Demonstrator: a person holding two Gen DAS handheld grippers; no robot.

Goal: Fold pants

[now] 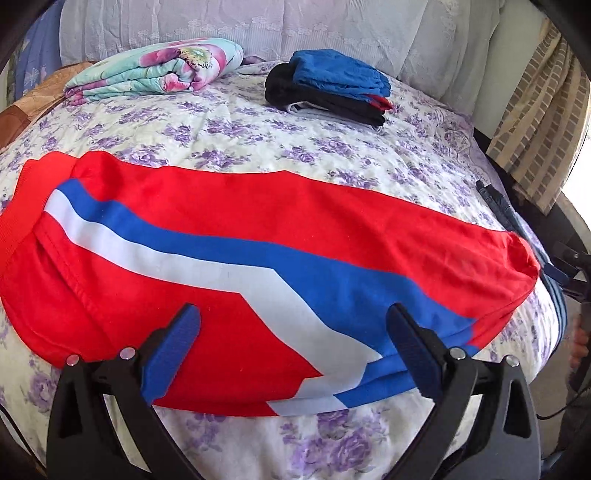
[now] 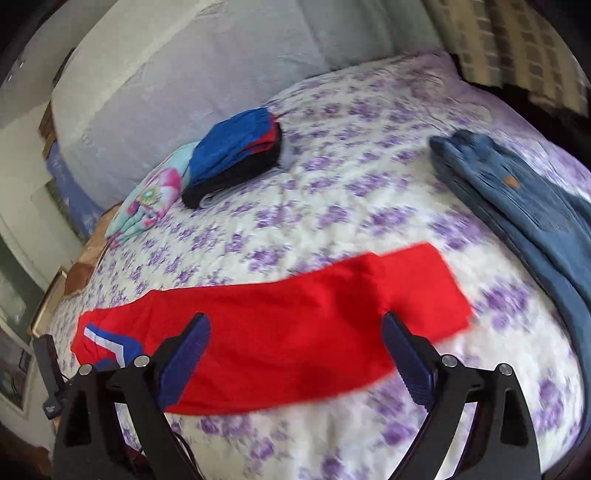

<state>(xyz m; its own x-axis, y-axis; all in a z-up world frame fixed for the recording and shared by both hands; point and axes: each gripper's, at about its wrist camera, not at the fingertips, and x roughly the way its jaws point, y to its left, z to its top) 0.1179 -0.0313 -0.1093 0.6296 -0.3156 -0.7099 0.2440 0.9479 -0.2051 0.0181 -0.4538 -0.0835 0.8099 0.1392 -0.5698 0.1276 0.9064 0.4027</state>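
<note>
Red pants (image 1: 258, 229) with a blue and white stripe lie flat across the flowered bedspread (image 1: 258, 125), folded lengthwise, waistband at the left. My left gripper (image 1: 295, 332) is open and hovers just above their near edge, holding nothing. In the right wrist view the same pants (image 2: 288, 325) stretch across the bed with the leg end at the right. My right gripper (image 2: 295, 339) is open above their middle, holding nothing. That view is blurred.
A stack of folded blue, red and black clothes (image 1: 328, 85) sits at the back of the bed, also in the right wrist view (image 2: 236, 162). A folded flowered blanket (image 1: 155, 70) lies back left. Blue jeans (image 2: 517, 199) lie at the right. White pillows (image 1: 258, 26) line the headboard.
</note>
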